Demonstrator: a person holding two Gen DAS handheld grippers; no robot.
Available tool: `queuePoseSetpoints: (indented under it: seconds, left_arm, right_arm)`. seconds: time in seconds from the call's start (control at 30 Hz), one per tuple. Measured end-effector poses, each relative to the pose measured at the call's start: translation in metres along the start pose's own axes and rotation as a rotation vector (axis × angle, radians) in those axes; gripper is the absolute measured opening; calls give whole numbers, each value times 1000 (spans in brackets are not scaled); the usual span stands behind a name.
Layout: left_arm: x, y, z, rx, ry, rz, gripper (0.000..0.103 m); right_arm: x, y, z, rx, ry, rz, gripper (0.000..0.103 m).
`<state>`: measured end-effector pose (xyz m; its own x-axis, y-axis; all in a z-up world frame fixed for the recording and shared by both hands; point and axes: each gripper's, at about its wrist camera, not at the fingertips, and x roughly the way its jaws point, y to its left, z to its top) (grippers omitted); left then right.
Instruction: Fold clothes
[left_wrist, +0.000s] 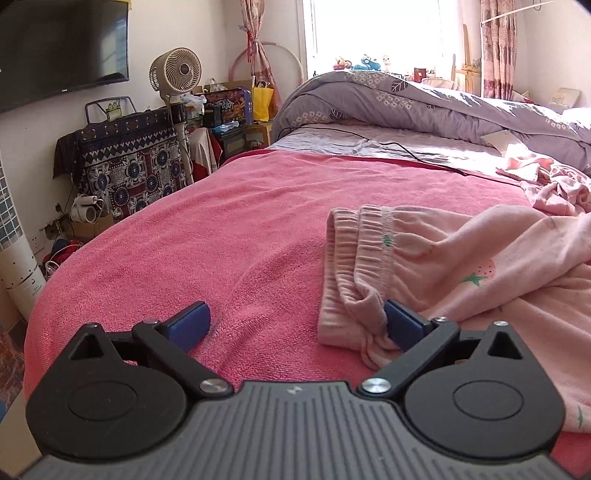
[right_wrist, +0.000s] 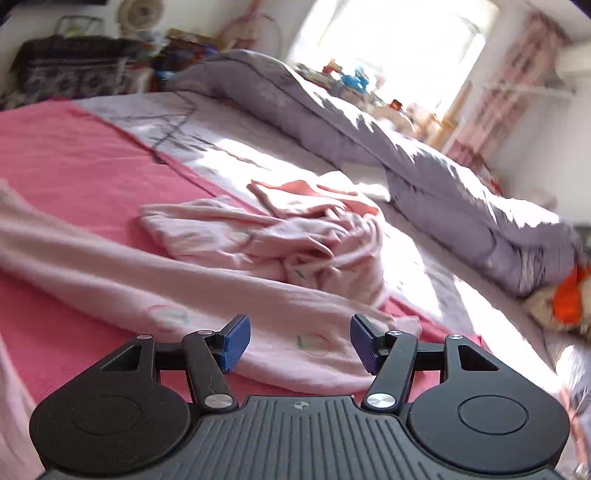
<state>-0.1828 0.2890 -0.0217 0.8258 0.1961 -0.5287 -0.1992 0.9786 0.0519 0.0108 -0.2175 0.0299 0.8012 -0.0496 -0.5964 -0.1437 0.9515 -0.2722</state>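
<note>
Pale pink trousers (left_wrist: 443, 273) with a strawberry print lie on a pink towel blanket (left_wrist: 221, 236), their elastic waistband toward the left. My left gripper (left_wrist: 295, 325) stands open just off the waistband's near corner; its right pad (left_wrist: 402, 325) touches the cloth and nothing is clamped. In the blurred right wrist view, my right gripper (right_wrist: 300, 345) is open above a trouser leg (right_wrist: 221, 295) that runs across the blanket (right_wrist: 74, 177). No cloth sits between its pads. A second crumpled pink garment (right_wrist: 303, 240) lies farther back.
A rolled grey floral duvet (left_wrist: 424, 99) lines the far side of the bed, and a black cable (left_wrist: 388, 144) crosses the sheet. Left of the bed stand a fan (left_wrist: 177, 74), a patterned covered stand (left_wrist: 129, 162) and a wall television (left_wrist: 62, 44). An orange item (right_wrist: 569, 295) lies at the right.
</note>
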Motion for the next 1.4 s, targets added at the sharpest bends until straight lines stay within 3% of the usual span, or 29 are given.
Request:
queuePoseSetpoints:
  seconds: [0.07, 0.13, 0.2, 0.3, 0.4, 0.47, 0.57, 0.9, 1.0, 1.07, 1.17, 1.23, 1.3, 1.4]
  left_arm:
    - [0, -1, 2, -3, 3, 5, 102]
    - [0, -2, 2, 0, 8, 17, 102]
    - [0, -5, 2, 8, 12, 30, 102]
    - [0, -8, 3, 14, 20, 44, 102]
    - [2, -10, 4, 13, 25, 53, 103]
    - [3, -11, 4, 10, 25, 52, 103]
    - [3, -10, 3, 12, 24, 47, 103]
    - [3, -9, 1, 0, 19, 44, 103]
    - [2, -9, 1, -1, 20, 44, 103]
    - [2, -9, 1, -2, 21, 46, 103]
    - [2, -10, 1, -12, 23, 52, 103]
    - [1, -10, 2, -16, 26, 61, 103]
    - [1, -12, 3, -17, 30, 71, 103]
    - [2, -13, 4, -21, 37, 83, 103]
  right_arm:
    - [36, -58, 5, 278, 92, 14, 60]
    - [66, -89, 7, 420, 151, 22, 59]
    - [97, -103, 13, 443, 183, -36, 57]
    - [142, -86, 30, 340, 241, -141, 54]
    - [180, -83, 28, 338, 321, -222, 50]
    - [192, -84, 23, 354, 334, -262, 18]
    - [172, -92, 19, 410, 242, -278, 10]
    - [46, -130, 24, 474, -9, -203, 9]
    - [20, -141, 7, 440, 30, -145, 12]
    - [22, -145, -11, 363, 152, -119, 34]
    - [16, -145, -36, 332, 184, -150, 42]
    - [8, -135, -48, 321, 151, -92, 54]
    - [0, -119, -61, 296, 115, -15, 56]
    - [-16, -74, -74, 177, 4, 230, 56]
